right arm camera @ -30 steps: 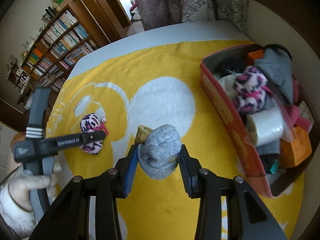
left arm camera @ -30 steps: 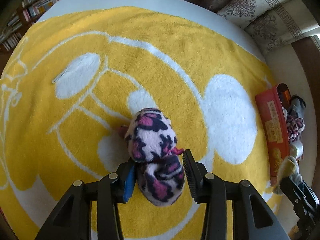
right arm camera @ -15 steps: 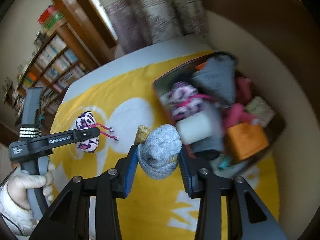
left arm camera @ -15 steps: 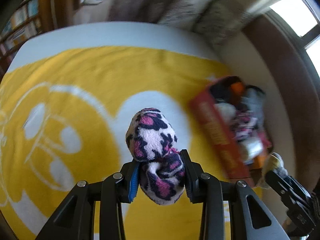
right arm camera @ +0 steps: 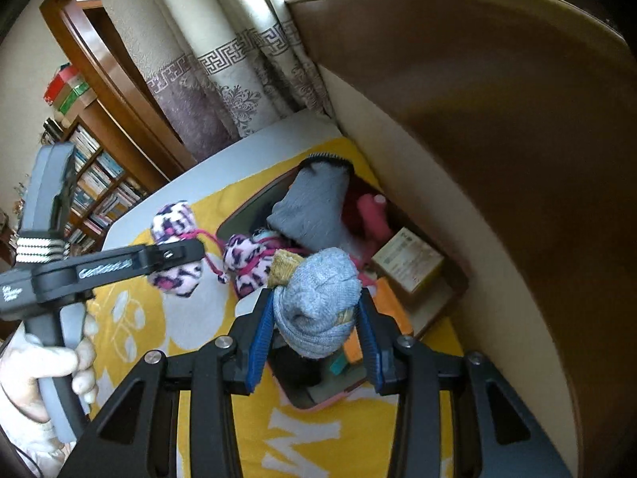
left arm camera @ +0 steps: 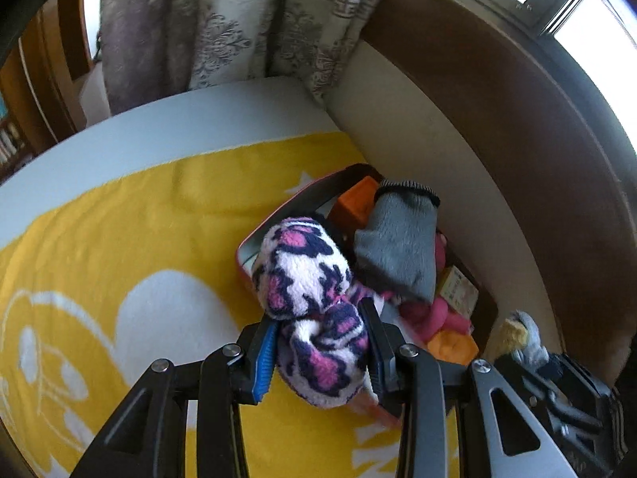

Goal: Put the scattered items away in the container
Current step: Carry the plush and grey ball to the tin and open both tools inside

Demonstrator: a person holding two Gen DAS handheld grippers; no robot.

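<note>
Both loads over the container [right arm camera: 414, 322] at frame centre, already near full. My left gripper [left arm camera: 318, 352] clamps the leopard sock bundle [left arm camera: 306, 279], right gripper [right arm camera: 314, 326] clamps the grey sock ball [right arm camera: 318, 298]. Left to do: 2 drops; rest of the blanket [left arm camera: 119, 239] mostly out of view

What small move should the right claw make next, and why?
Probably lower a little and open. The right claw grips the gray sock ball directly above the red container, which already holds socks, so releasing here should drop it inside.
</note>
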